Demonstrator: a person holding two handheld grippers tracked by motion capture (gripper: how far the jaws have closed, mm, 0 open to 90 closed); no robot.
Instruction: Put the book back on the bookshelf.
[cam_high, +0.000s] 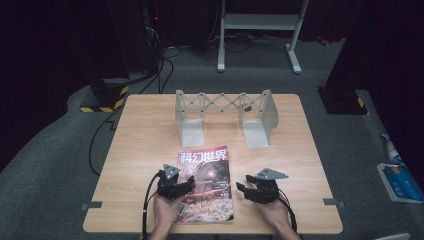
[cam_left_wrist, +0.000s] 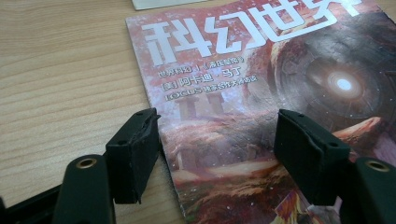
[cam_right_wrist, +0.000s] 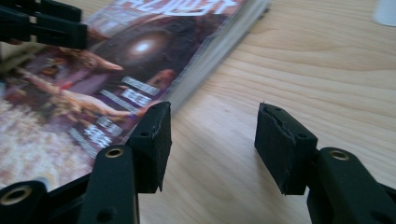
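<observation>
The left gripper (cam_high: 176, 186) rests over the magazine (cam_high: 207, 182) at the worktop (cam_high: 150, 130) near edge, jaws wide, gripping nothing. The right gripper (cam_high: 256, 190), right of the magazine, is open and empty. Judged step: close on the page edge squarely, low to the worktop. The rack (cam_high: 225, 116) stands behind. The lower cover is blurred.

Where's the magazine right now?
In the high view the magazine lies flat at the table's near edge, between both claws, in front of the grey rack.

Glossy paper magazine (cam_high: 206, 185); matt wood-grain table (cam_high: 145, 135).
</observation>
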